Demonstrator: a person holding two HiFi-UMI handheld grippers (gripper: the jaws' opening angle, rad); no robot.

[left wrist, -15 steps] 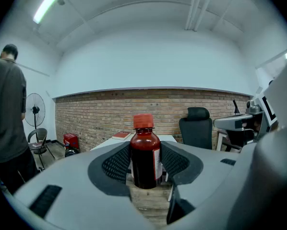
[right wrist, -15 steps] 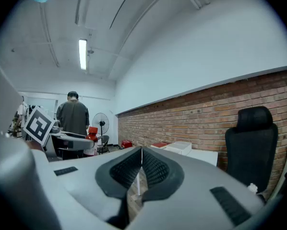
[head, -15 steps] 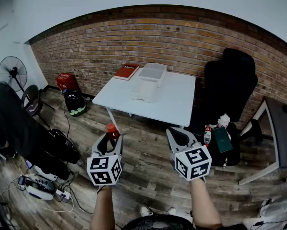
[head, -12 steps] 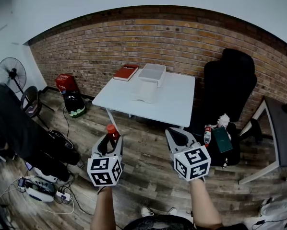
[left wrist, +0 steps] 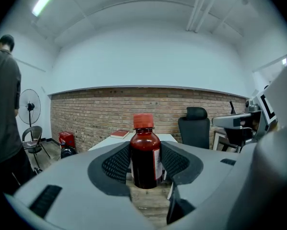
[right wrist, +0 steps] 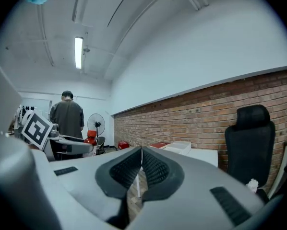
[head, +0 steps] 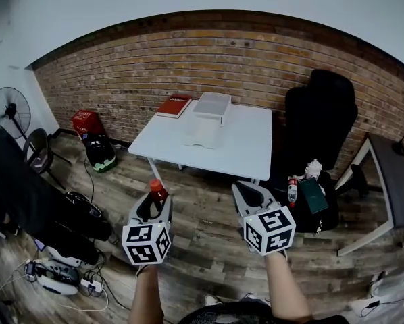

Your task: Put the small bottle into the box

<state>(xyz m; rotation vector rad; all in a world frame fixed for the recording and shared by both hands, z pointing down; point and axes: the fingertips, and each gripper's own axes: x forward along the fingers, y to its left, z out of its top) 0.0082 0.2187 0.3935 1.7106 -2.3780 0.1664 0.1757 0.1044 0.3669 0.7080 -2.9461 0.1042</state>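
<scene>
Left tongs [head: 155,208] clamp one small bottle [left wrist: 144,152]; one box [head: 212,105] sits on table [head: 246,147].

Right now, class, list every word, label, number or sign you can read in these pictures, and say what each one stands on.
No text can be read in any view.
small bottle: white label on its side, turned away, unreadable.
red book on the table: cover print too small to read.
marker cubes: black-and-white square patterns only, no letters or numbers.
</scene>
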